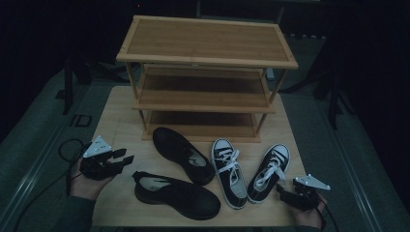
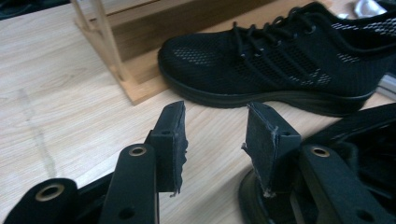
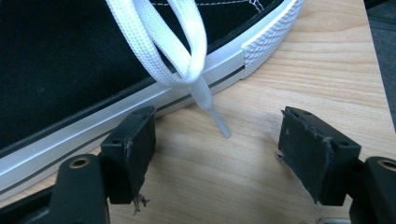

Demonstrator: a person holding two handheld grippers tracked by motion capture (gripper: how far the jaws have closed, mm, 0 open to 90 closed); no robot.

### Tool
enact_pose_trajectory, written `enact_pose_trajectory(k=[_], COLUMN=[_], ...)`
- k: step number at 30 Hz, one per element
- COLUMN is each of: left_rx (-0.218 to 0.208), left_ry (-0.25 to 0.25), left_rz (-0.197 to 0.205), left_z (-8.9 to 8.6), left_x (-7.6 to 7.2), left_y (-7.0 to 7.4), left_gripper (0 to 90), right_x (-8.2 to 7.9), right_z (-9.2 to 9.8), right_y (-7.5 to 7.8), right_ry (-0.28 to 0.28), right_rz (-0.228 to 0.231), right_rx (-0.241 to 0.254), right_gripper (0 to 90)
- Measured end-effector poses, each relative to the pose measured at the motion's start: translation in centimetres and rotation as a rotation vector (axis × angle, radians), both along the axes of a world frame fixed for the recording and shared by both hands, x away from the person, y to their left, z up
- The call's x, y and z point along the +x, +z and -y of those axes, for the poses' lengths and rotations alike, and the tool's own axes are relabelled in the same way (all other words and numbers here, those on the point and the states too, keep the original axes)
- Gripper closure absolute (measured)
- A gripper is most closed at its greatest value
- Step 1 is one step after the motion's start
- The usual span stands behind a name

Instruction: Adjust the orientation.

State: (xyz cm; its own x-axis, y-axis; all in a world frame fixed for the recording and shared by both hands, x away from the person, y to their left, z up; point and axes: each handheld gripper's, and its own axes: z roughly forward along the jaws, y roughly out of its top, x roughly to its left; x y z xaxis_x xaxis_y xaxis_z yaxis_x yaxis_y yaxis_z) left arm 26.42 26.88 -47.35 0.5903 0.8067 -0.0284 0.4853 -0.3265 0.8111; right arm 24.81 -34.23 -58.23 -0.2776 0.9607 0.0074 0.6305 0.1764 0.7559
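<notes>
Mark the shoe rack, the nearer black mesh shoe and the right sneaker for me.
Shoe rack [image 1: 208,39], high view, on its top shelf.
Nearer black mesh shoe [image 1: 186,197], high view, on its toe.
Right sneaker [image 1: 279,155], high view, on its white toe cap.

Black shoes and black-and-white sneakers are sitting on pale wood.

The two mesh shoes [image 1: 183,154] [image 1: 176,194] are showing all black, the farther one with faint grey flecks in its weave; the two sneakers [image 1: 229,172] [image 1: 269,171] are wearing black canvas, white toe caps, white laces [image 3: 182,42] and a white sole band lined with a thin dark stripe. The shelf rack [image 1: 207,58] is glowing honey-brown, the table [image 1: 116,130] is showing a lighter wood grain, and both grippers [image 1: 118,158] [image 1: 284,192] are showing black under grey plates.
</notes>
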Motion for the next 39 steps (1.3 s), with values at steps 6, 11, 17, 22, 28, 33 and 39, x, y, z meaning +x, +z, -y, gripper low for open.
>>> enact_pose_trajectory(k=[6, 11, 17, 22, 28, 33, 39], left_rx=[0.005, -0.006, 0.018, 0.02, 0.01, 0.008, -0.005], left_ry=[-0.034, -0.067, -0.091, -0.118, -0.137, -0.151, -0.181], left_rz=[-0.001, -0.005, -0.017, -0.017, -0.026, -0.035, -0.049], left_z=[0.6, 1.1, 2.2, 2.8, 3.0, 3.3, 3.5], left_x=[-0.1, -0.2, -0.3, -0.5, -0.5, -0.6, -0.8], left_y=[0.5, 0.9, 1.2, 1.4, 1.2, 1.0, 0.7], left_gripper=[59.2, 60.1, 62.7, 62.6, 62.0, 61.7, 61.6], right_x=[0.0, 0.0, 0.0, 0.0, 0.0, 0.0, 0.0], right_z=[0.0, 0.0, 0.0, 0.0, 0.0, 0.0, 0.0], right_y=[0.0, 0.0, 0.0, 0.0, 0.0, 0.0, 0.0], right_ry=[-0.001, -0.001, -0.001, -0.001, 0.0, -0.001, -0.001], right_rz=[0.0, 0.0, 0.0, 0.0, 0.0, 0.0, 0.0], right_rx=[0.0, 0.0, 0.0, 0.0, -0.001, 0.0, 0.0], right_gripper=[27.0, 27.0, 27.0, 27.1, 27.0, 27.0, 27.0])
